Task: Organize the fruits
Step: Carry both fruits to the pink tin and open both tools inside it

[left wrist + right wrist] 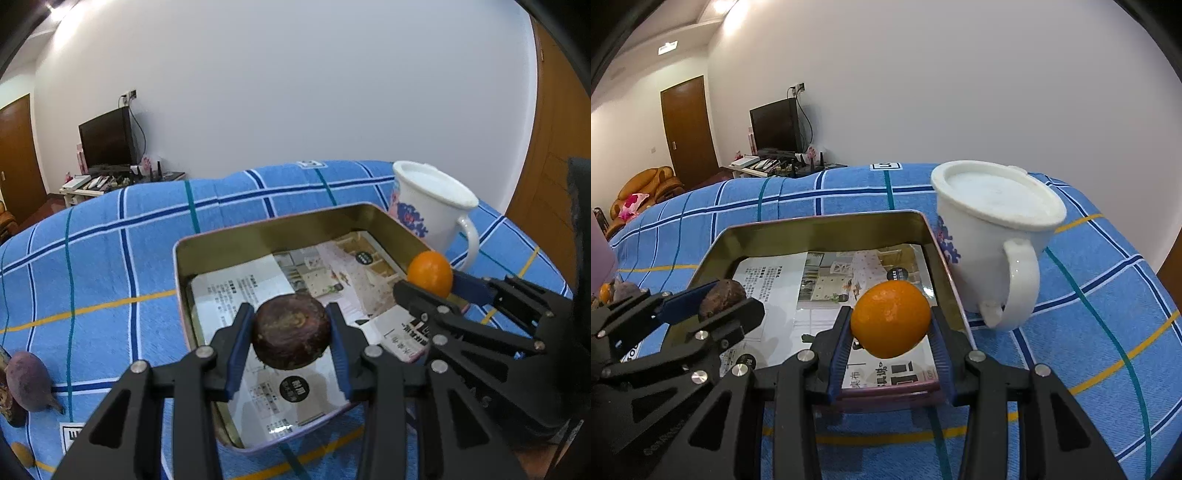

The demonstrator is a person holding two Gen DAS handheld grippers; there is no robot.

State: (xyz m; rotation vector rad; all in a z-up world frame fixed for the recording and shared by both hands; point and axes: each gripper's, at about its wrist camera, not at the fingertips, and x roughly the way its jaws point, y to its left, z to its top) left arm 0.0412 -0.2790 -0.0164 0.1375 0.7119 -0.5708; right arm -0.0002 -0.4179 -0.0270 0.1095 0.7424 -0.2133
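My left gripper is shut on a dark purple-brown passion fruit and holds it above the gold metal tin, which is lined with printed paper. My right gripper is shut on an orange and holds it over the tin's near right corner. The right gripper with the orange shows at the right of the left wrist view. The left gripper with the passion fruit shows at the left of the right wrist view.
A white lidded mug with a blue pattern stands just right of the tin. More fruit lies on the blue plaid cloth at the left: a purple one and a small orange one. The table ends at the back.
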